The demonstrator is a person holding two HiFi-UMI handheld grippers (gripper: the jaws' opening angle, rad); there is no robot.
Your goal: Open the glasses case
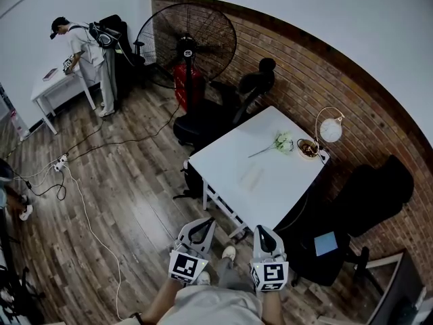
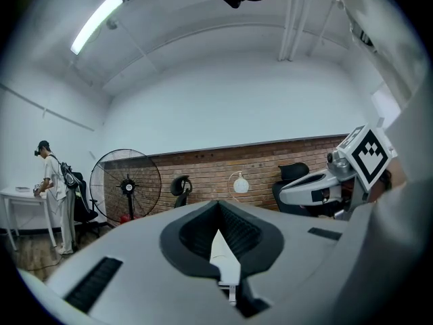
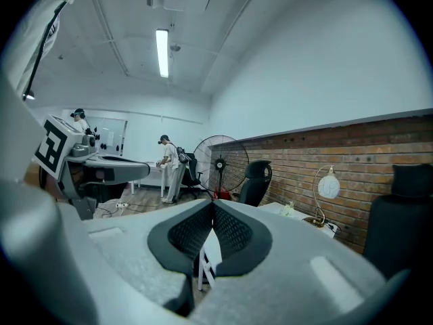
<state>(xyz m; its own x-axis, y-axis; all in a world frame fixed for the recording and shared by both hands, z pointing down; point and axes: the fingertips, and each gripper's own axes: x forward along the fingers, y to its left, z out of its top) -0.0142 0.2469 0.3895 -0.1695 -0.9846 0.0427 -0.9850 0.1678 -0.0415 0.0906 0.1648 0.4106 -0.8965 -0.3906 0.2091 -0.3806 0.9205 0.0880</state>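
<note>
The glasses case [image 1: 252, 177] is a pale flat oblong lying shut near the middle of the white table [image 1: 230, 161]. Both grippers hover in front of the table's near corner, short of the case and apart from it. My left gripper [image 1: 201, 222] points at the table's near edge; in the left gripper view its jaws [image 2: 218, 203] meet at the tips with nothing between them. My right gripper [image 1: 263, 230] is beside it, jaws [image 3: 213, 202] closed and empty. A sliver of the white table [image 3: 210, 249] shows under the closed right jaws.
On the table's far side lie a flower sprig [image 1: 281, 142], a small bowl [image 1: 308, 147] and a globe lamp [image 1: 330, 128]. Black office chairs [image 1: 223, 114] [image 1: 369, 188] flank the table. A standing fan [image 1: 186, 42] and a person [image 1: 84, 49] at another desk are far off. Cables [image 1: 74, 181] cross the wooden floor.
</note>
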